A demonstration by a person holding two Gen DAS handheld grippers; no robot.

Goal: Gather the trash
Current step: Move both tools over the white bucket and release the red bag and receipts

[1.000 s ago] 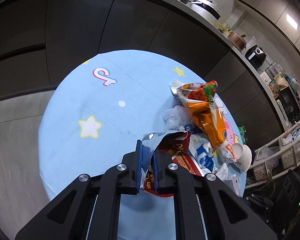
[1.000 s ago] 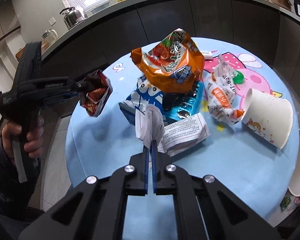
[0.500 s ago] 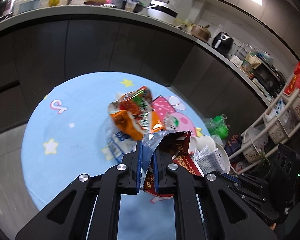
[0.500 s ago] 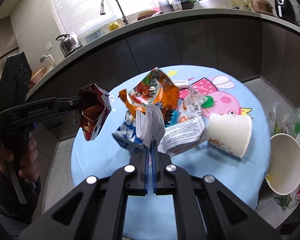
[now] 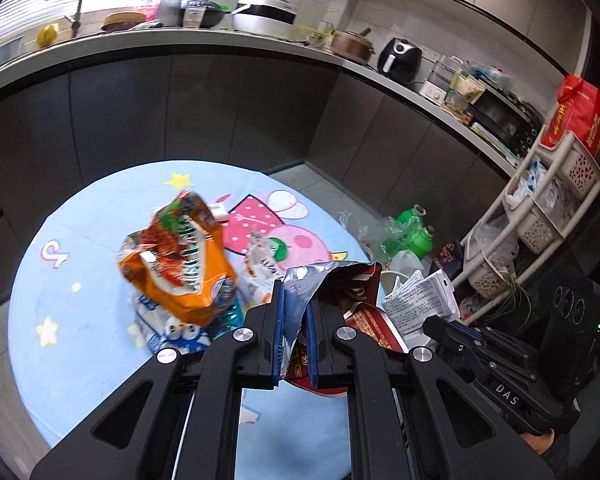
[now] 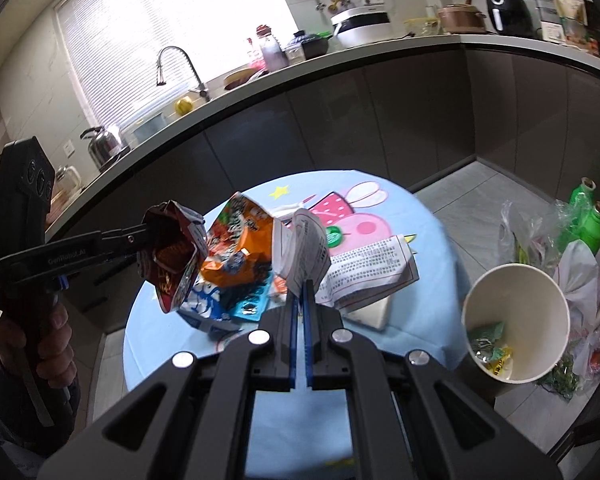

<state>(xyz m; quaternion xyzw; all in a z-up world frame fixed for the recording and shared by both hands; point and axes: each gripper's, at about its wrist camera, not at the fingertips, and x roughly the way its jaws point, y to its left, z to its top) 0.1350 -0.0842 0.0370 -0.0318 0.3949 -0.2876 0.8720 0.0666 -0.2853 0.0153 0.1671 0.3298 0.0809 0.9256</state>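
Left gripper fingers clench a crinkled foil wrapper (red, silver-lined); right gripper fingers pinch folded paper.

The lower part of the red wrapper is hidden behind the left gripper. The near edge of the tabletop is covered by the right gripper. Print on the folded paper is too small to read. The blue packet lies mostly under the orange bag. Contents of the paper cup are indistinct.
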